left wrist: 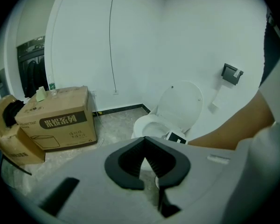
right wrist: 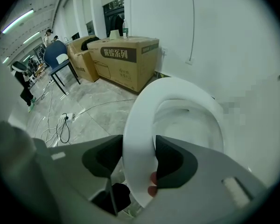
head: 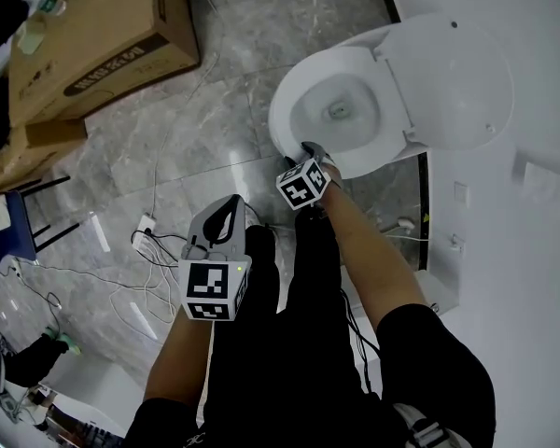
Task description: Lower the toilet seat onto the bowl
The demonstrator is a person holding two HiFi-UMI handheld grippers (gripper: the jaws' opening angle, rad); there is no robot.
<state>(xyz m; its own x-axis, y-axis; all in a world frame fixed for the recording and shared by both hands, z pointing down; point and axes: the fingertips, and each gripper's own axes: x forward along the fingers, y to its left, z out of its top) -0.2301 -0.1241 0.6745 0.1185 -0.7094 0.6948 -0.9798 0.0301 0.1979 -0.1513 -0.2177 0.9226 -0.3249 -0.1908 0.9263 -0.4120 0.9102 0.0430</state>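
Note:
The white toilet seat [head: 282, 124] lies down on the bowl, and the lid [head: 457, 82] stands raised behind it. My right gripper [head: 308, 149] is at the seat's front rim. In the right gripper view the seat [right wrist: 144, 120] passes between the jaws of the right gripper [right wrist: 139, 160], which stand wide to either side of the rim without clamping it. My left gripper [head: 231, 205] hangs back over the floor, short of the toilet. Its jaws [left wrist: 143, 140] meet at the tips with nothing in them, and the seat [left wrist: 147, 124] and lid [left wrist: 182, 104] show beyond.
Cardboard boxes [head: 93, 45] stand on the marble floor to the left. Loose cables and a power strip [head: 146, 224] lie near my feet. A blue chair [right wrist: 60, 62] stands beside the boxes. A paper holder [left wrist: 231, 73] hangs on the white wall to the right of the toilet.

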